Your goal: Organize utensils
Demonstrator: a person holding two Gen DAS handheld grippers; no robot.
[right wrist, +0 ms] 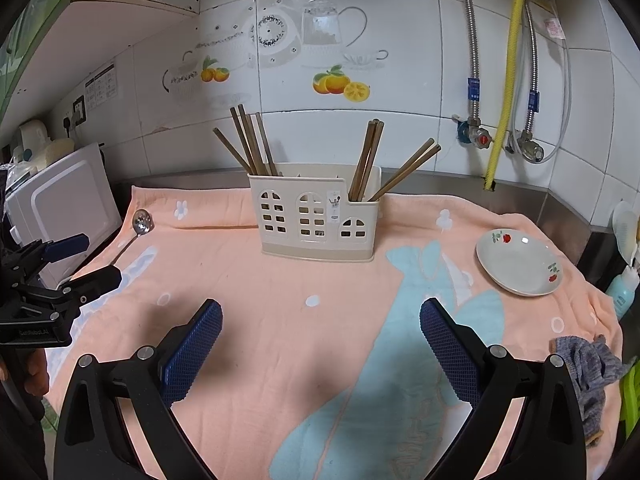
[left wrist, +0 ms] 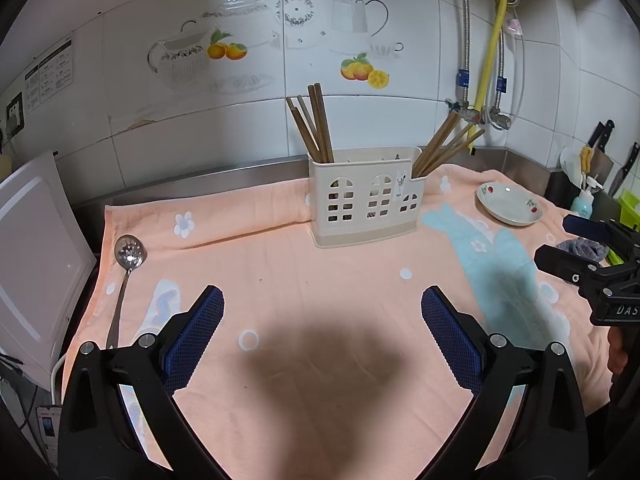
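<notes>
White-tiled kitchen wall with teapot and fruit decals; steel desk (right wrist: 560, 204) below, covered by a peach towel (left wrist: 320, 300) with pale blue fish pattern.

- Cream utensil holder (left wrist: 366, 196): upright at the towel's rear centre, arched cut-outs in front. Brown chopsticks (left wrist: 314, 126) lean in its left end; a second chopstick bundle (left wrist: 442, 146) leans in its right end.
- Slotted metal spoon (left wrist: 126, 276): flat on the towel's left edge, bowl toward the wall.
- White plate (right wrist: 519, 262): right of the holder, apart from it.
- Grey cloth (right wrist: 592, 372): right edge.
- Left hand-held gripper (left wrist: 322, 336): jaws wide apart, holding nothing, above the towel.
- Right hand-held gripper (right wrist: 320, 340): jaws wide apart, holding nothing.
</notes>
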